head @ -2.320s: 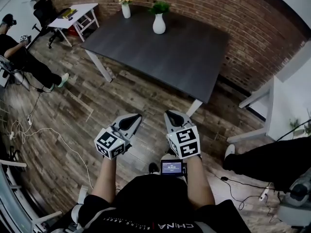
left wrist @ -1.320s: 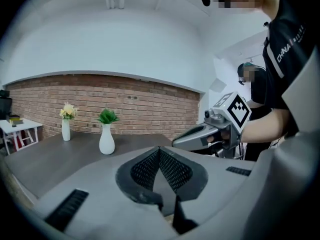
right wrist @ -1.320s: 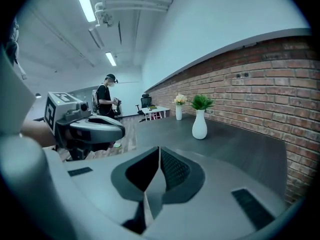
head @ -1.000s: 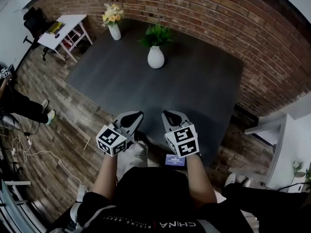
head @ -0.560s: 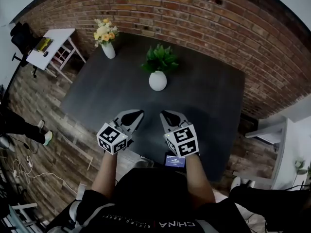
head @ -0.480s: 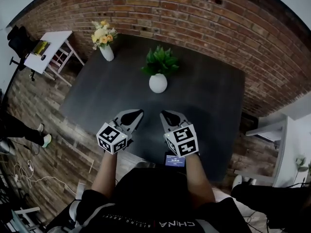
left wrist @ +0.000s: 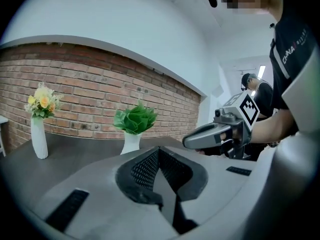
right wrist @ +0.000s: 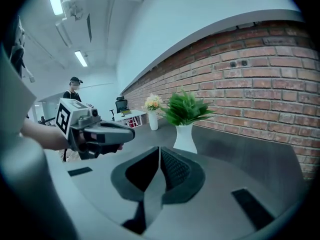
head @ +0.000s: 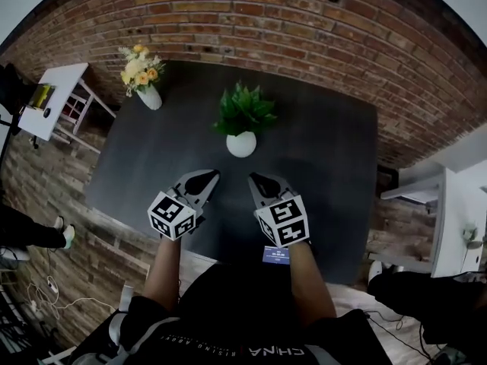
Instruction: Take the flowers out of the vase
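Note:
A tall white vase (head: 149,97) with yellow and cream flowers (head: 137,62) stands at the far left corner of the dark table (head: 319,173). A round white vase (head: 241,144) with a green leafy plant (head: 243,110) stands mid-table. My left gripper (head: 204,176) and right gripper (head: 255,179) hover side by side over the table's near part, both shut and holding nothing, just short of the round vase. In the left gripper view the flowers (left wrist: 42,100) are far left and the green plant (left wrist: 135,118) is ahead. The right gripper view has the plant (right wrist: 187,108) ahead.
A brick wall (head: 304,21) runs behind the table. A small white side table (head: 46,97) stands to the left and white furniture (head: 449,204) to the right. A person (right wrist: 75,91) stands far back in the room. The floor is wood planks (head: 46,196).
I have walked up to the table. Both grippers, earlier over the floor, now reach over the table's near edge, and the two vases sit closer in view.

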Tool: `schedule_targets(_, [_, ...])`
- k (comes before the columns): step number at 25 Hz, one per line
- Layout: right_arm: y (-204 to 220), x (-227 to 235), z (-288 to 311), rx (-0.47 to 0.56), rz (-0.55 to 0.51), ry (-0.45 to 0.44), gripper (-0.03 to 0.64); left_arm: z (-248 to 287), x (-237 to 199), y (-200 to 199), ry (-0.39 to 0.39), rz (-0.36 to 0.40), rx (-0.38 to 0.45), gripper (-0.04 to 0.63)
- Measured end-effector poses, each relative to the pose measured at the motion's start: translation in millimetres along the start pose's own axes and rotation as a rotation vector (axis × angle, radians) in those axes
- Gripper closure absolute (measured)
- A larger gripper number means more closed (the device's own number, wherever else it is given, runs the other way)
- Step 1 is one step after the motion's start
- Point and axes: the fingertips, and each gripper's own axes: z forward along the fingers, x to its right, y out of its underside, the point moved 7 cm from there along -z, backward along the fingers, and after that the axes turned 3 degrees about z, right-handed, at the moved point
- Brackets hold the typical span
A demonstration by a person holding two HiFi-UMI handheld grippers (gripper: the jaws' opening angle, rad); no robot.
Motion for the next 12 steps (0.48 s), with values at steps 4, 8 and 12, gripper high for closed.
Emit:
schedule_targets(4, [-3, 16, 3, -0.006, -0.015, 0.005, 0.601, 15, -2, 2, -0.016, -0.020, 0.010, 0.592])
schedule_targets(8, [-11, 30, 5, 0.010, -0.005, -0.023, 0.603, 25, 5, 0, -0.027, -0.025, 0.005, 0.592])
schedule_targets(12, [-19, 43, 7, 0.050, 0.026, -0.026, 0.601, 35, 3, -2, -0.056, -0.037, 0.006, 0.592])
